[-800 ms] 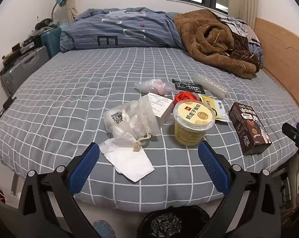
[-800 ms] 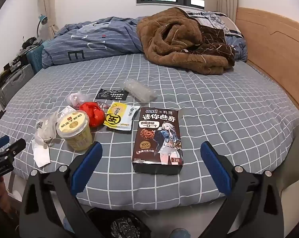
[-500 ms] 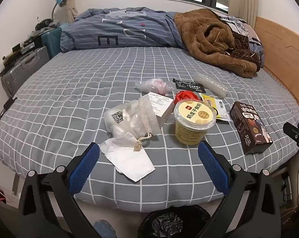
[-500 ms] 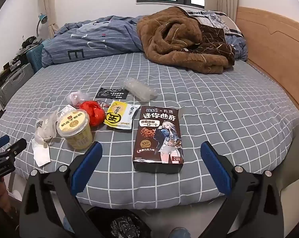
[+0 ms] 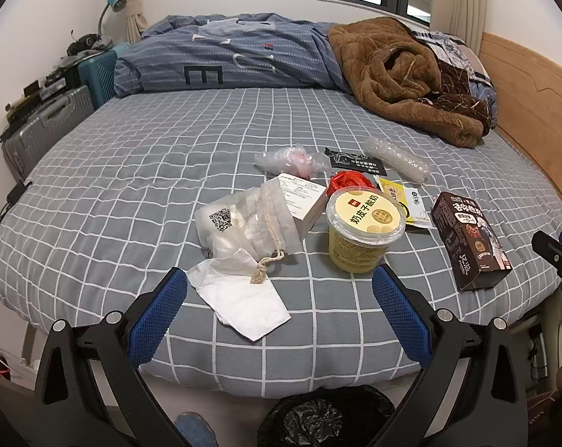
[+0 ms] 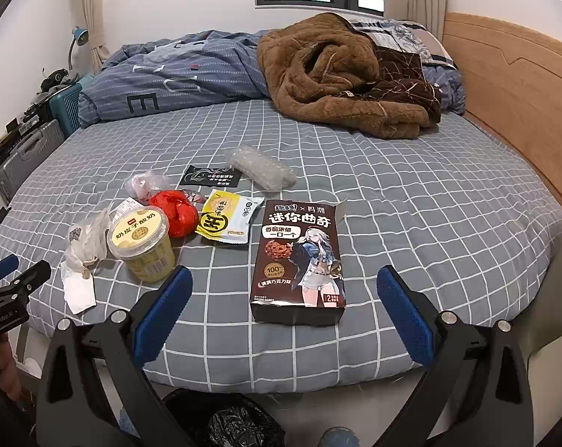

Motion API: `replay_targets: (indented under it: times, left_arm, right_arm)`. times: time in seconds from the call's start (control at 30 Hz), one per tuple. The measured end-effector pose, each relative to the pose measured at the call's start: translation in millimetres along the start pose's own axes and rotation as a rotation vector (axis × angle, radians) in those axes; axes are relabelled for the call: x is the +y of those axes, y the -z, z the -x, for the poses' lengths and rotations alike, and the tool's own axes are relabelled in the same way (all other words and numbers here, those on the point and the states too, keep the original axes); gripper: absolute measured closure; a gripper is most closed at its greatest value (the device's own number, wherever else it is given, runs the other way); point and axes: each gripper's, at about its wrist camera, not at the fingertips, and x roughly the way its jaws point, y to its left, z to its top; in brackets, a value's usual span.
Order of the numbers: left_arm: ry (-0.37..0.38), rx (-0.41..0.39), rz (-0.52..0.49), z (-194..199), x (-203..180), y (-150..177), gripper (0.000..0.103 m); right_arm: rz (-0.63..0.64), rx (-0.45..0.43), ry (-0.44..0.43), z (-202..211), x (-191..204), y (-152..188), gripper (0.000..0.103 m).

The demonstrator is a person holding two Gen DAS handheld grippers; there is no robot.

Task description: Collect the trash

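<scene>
Trash lies on the grey checked bed (image 5: 132, 186): a white tissue (image 5: 240, 300), a clear drawstring bag (image 5: 243, 223), a yellow lidded cup (image 5: 363, 231), a red wrapper (image 5: 350, 180), a yellow packet (image 6: 230, 216), a brown cookie box (image 6: 299, 260) and a roll of bubble wrap (image 6: 260, 167). My left gripper (image 5: 279, 314) hangs open over the bed's near edge, with the tissue just beyond its fingertips. Over the same edge my right gripper (image 6: 281, 311) stands open, the cookie box in front of it. Both hold nothing.
A bin with a black bag (image 5: 325, 415) stands on the floor below the bed's edge. A blue duvet (image 5: 225, 59) and brown fleece (image 5: 400, 74) lie at the far side. Suitcases (image 5: 46, 126) stand left, and a wooden headboard (image 6: 523, 93) rises right.
Both grippers have drifted only slightly; the trash sits a little lower in both views. Neither gripper has taken hold of anything.
</scene>
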Motion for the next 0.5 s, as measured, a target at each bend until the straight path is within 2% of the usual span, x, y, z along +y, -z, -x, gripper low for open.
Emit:
replay_targets:
  times: [0.5]
  left_arm:
    - [-0.002, -0.008, 0.019, 3.9, 1.1, -2.3, 0.006]
  right_arm:
    - [0.002, -0.002, 0.002, 2.2, 1.0, -0.1, 0.008]
